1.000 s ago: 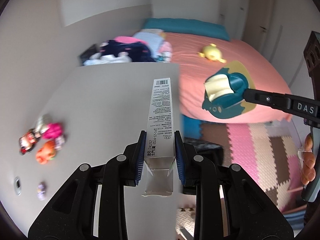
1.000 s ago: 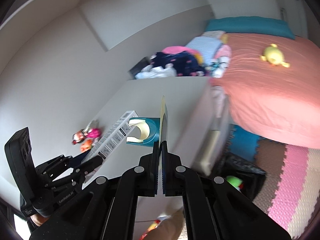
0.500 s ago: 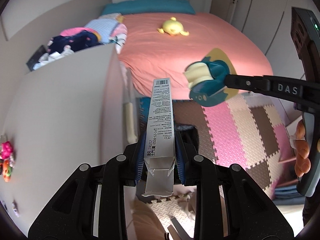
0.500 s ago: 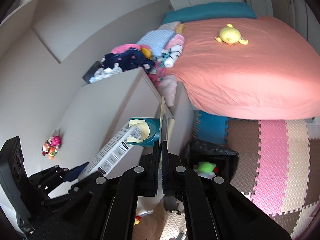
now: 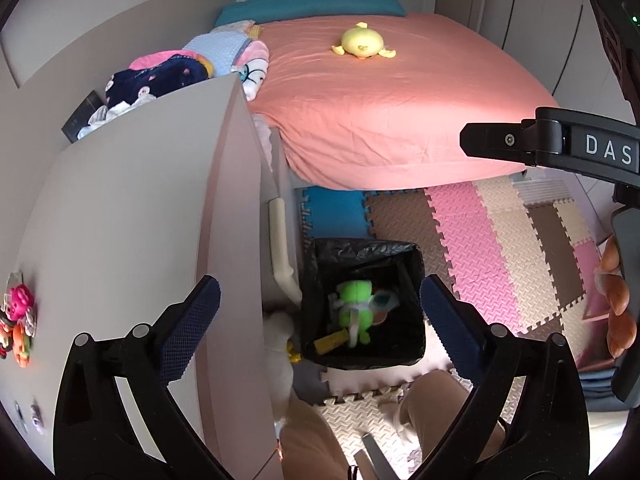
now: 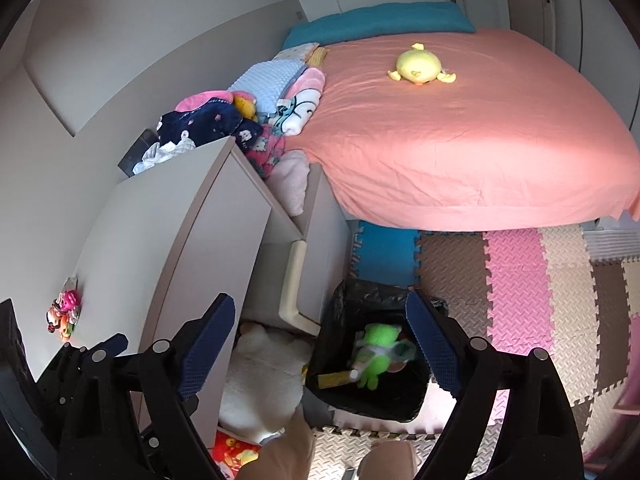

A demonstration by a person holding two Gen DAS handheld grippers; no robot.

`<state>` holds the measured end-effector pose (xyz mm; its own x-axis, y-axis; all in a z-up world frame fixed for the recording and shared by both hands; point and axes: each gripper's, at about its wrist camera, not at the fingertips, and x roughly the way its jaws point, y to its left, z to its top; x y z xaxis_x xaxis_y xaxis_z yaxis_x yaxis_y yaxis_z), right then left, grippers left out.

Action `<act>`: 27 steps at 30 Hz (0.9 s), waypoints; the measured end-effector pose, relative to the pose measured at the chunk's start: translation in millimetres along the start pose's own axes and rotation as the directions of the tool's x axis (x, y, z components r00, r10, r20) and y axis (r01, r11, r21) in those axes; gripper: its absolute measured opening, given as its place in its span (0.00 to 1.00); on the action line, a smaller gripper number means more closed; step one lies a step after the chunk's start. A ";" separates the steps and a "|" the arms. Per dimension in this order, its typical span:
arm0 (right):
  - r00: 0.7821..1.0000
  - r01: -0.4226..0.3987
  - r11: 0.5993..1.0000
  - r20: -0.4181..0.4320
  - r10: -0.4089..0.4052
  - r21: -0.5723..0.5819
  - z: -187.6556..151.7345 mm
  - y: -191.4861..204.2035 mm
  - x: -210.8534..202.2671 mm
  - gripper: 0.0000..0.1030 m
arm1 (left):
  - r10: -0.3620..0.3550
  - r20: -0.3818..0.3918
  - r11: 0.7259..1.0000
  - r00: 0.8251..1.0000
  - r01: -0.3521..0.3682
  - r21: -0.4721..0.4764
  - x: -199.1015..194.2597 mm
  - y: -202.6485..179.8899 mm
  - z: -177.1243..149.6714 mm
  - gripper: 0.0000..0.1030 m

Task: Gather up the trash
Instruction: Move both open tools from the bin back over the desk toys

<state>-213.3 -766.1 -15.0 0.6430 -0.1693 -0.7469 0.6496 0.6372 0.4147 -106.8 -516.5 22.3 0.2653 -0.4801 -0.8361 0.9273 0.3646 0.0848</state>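
A black-lined trash bin (image 5: pixel 360 246) stands on the floor beside the white cabinet. It holds a green plush frog (image 5: pixel 354 300), a yellow wrapper (image 5: pixel 330 342) and a teal-and-white card (image 5: pixel 384 300). My left gripper (image 5: pixel 318 300) hangs above the bin, its jaws opening wide with nothing between the pads. My right gripper (image 6: pixel 318 314) is also over the bin (image 6: pixel 376 404), jaws opening and empty. A pale blurred strip (image 6: pixel 362 358) lies across the frog (image 6: pixel 378 340). One of the right gripper's fingers (image 5: pixel 492 145) reaches in from the right of the left wrist view.
A white cabinet top (image 5: pixel 120 220) with small toys (image 5: pixel 18 320) lies to the left. Behind the bin is a bed (image 5: pixel 380 112) with a yellow plush (image 5: pixel 360 44). Foam mats (image 5: pixel 500 248) cover the floor. A white plush (image 6: pixel 264 376) sits beside the bin. Knees in beige trousers (image 5: pixel 440 408) are below.
Both grippers swung from the cabinet top to above the bin and opened. The long white box left the left jaws and the teal card left the right jaws.
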 end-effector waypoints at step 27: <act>0.995 -0.093 0.991 -0.054 0.088 -0.092 -4.8 81.2 16.2 0.85 | 0.060 0.026 0.991 0.998 -0.056 -0.122 -31.3 72.9 -25.1 0.94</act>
<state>-152.0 -713.6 4.1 0.6750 -0.0714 -0.7344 0.5466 0.7169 0.4327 -54.1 -454.9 41.0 0.3268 -0.4778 -0.8154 0.8719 0.4854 0.0650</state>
